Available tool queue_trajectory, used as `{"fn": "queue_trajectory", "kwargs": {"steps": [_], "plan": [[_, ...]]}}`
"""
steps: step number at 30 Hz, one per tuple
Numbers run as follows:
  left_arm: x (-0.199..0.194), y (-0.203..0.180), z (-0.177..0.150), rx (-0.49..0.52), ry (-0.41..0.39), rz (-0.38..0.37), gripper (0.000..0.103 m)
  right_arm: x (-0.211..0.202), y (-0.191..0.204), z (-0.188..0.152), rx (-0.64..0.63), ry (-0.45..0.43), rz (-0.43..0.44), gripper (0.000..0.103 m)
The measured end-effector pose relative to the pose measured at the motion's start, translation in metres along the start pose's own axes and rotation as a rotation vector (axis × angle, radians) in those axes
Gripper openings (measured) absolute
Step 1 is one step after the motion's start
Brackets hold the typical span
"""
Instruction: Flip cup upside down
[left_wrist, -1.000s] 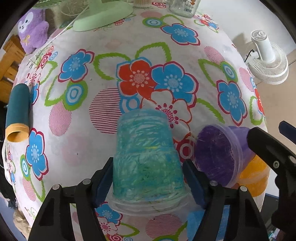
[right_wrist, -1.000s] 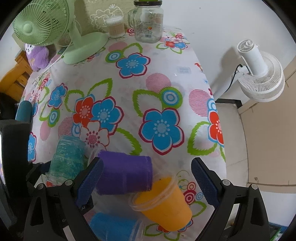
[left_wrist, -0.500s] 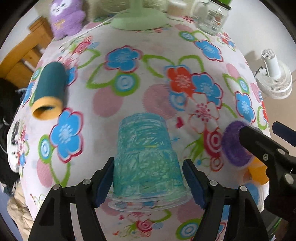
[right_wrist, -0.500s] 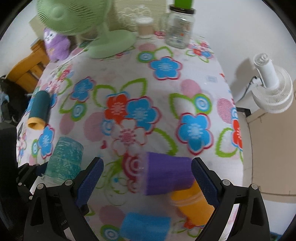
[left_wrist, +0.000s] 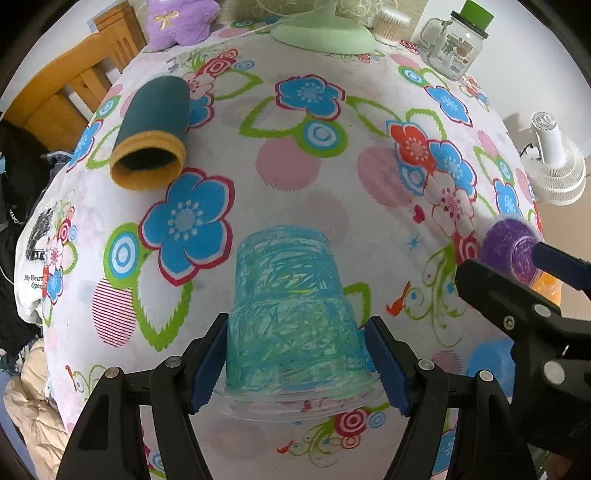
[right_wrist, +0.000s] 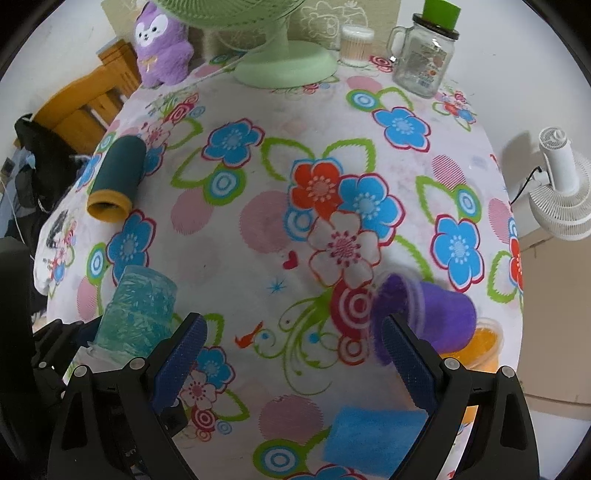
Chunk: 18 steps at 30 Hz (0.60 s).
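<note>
My left gripper (left_wrist: 295, 358) is shut on a teal scribbled plastic cup (left_wrist: 291, 317), which stands upside down, rim toward the floral tablecloth; it also shows in the right wrist view (right_wrist: 135, 314). My right gripper (right_wrist: 291, 354) is open and empty above the cloth. A purple cup (right_wrist: 428, 317) lies on its side just past its right finger, beside an orange cup (right_wrist: 480, 350). A blue cup (right_wrist: 373, 435) lies on its side below the right gripper.
A dark green sleeve with a yellow rim (left_wrist: 151, 136) lies at the left. A green fan base (right_wrist: 284, 66), a glass jar (right_wrist: 424, 59), a swab box (right_wrist: 356, 44) and a purple plush (right_wrist: 162, 48) stand at the back. A white fan (right_wrist: 557, 192) stands off the table's right edge.
My left gripper has carried the teal cup leftward, away from the purple and orange cups. My right gripper has swung left, so the purple cup now sits at its right finger.
</note>
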<state>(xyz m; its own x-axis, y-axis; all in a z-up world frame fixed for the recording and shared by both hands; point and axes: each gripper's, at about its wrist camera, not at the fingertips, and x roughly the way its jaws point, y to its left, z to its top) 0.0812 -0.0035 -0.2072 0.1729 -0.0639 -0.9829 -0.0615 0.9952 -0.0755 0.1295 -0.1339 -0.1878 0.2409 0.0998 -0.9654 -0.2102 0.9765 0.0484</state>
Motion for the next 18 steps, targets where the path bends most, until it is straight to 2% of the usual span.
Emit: {"fn": "queue_trajectory", "kwargs": {"steps": [6, 9, 11, 18], "plan": [[0.012, 0.004, -0.011, 0.003, 0.029, -0.026, 0.076, 0.011, 0.01, -0.007, -0.003, 0.031, -0.014, 0.097], [0.011, 0.002, -0.015, 0.021, 0.037, -0.072, 0.084, 0.014, 0.014, -0.012, -0.012, 0.041, -0.018, 0.097], [0.005, -0.001, -0.017, 0.03, 0.022, -0.081, 0.09, 0.014, 0.017, -0.014, -0.014, 0.041, -0.023, 0.097], [-0.026, 0.006, -0.016, 0.019, 0.009, -0.12, 0.092, -0.007, 0.02, -0.017, 0.001, 0.009, -0.025, 0.097]]}}
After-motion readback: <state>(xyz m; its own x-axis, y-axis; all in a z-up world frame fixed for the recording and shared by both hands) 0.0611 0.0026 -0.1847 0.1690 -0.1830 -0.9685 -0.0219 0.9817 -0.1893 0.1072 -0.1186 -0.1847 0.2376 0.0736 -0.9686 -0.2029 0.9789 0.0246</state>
